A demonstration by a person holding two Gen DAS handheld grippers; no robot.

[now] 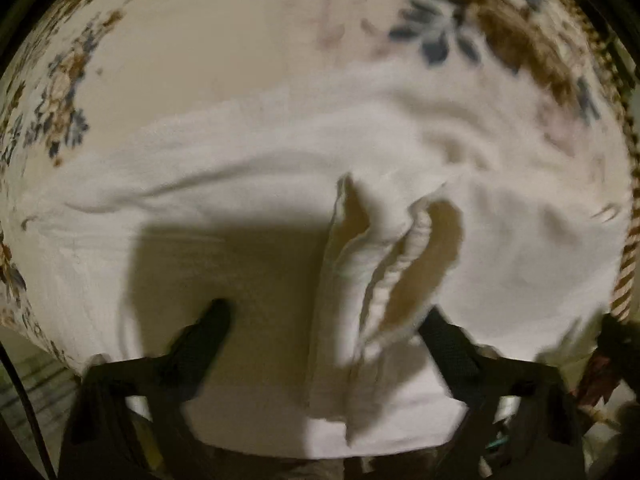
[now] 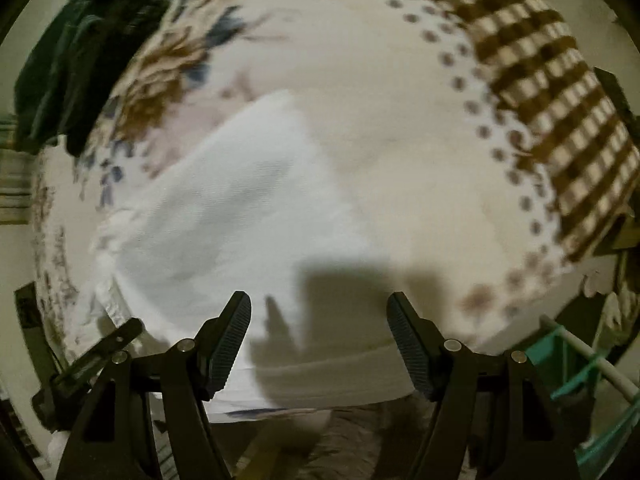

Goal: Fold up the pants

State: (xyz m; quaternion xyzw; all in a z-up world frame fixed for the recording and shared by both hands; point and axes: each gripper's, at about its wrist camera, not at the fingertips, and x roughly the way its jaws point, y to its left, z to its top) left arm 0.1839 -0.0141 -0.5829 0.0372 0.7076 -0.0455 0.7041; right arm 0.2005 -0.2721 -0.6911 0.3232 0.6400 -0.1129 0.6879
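Observation:
The white pants (image 1: 304, 168) lie spread across a cream floral bedsheet (image 1: 224, 40). In the left wrist view a raised, folded-up edge of the pants (image 1: 380, 264) stands between the fingers of my left gripper (image 1: 324, 316), whose jaws are wide apart and do not pinch it. In the right wrist view a folded white part of the pants (image 2: 236, 208) lies ahead and to the left of my right gripper (image 2: 319, 304), which is open and empty just above the cloth's near edge.
A dark green garment (image 2: 84, 52) lies at the far left of the bed. A brown checked blanket (image 2: 552, 92) lies at the right. A teal rack (image 2: 576, 376) stands off the bed at lower right. The bed's front edge is close below both grippers.

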